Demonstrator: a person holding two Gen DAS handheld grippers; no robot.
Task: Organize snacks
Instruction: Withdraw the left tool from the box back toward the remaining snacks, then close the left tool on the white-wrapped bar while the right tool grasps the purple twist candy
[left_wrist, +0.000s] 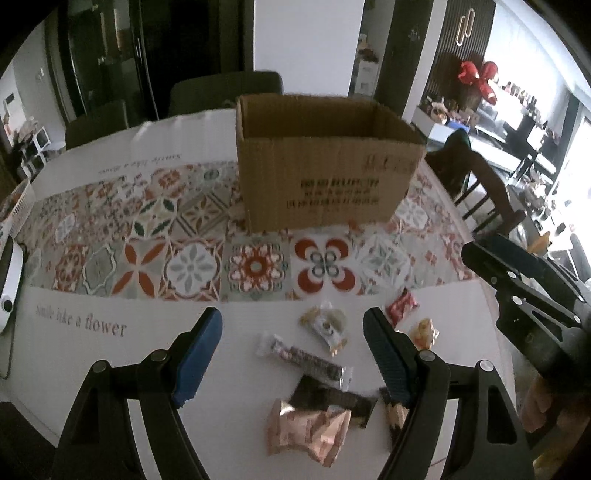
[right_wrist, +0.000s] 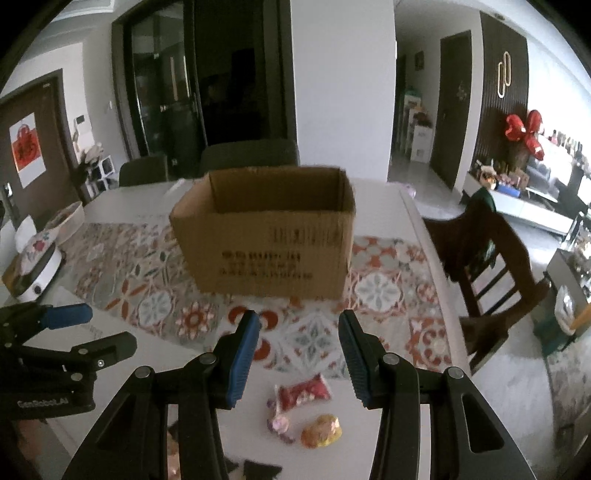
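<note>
step: both grippers hang above the snack pile at the near edge of the table (left_wrist: 92, 306); likely the reach for a first pick, nothing lifted yet.

snacks: loose on the bare white strip, near side of the patterned runner (left_wrist: 255, 264). Left-wrist view shows a pale pack (left_wrist: 327, 325), a long dark bar (left_wrist: 308, 362), a brown wrapper (left_wrist: 332, 400) and a pink-gold pouch (left_wrist: 314, 432), the last two overlapping. Right-wrist view shows a red pack (right_wrist: 304, 391), a small pink candy (right_wrist: 279, 422) and a yellow candy (right_wrist: 321, 431), close together but mostly apart.

box: cardboard box (left_wrist: 328, 184) stands upright and open-topped on the runner, well beyond the pile; inside not visible from either cam, so contents can't be told.

how to do it well: take one item per gripper, the outer ones first. Long dark bar suits the left: straddle it across its narrow width, not its length. Red pack suits the right; come down w/ fingers either side so the pink candy touching its corner isn't dragged along. Avoid the overlapped pouch and wrapper till the pile thins. Carry high enough to clear the box rim.

left gripper (left_wrist: 293, 354): jaws well apart, nothing between the pads, touching no snack; pile lies below and between the fingers.

right gripper (right_wrist: 299, 362): jaws apart but narrower, empty; red pack sits just below the gap, no contact seen.

risk: foil packs are thin and slippery, prob. slide on the smooth top if pinched at an edge.
</note>
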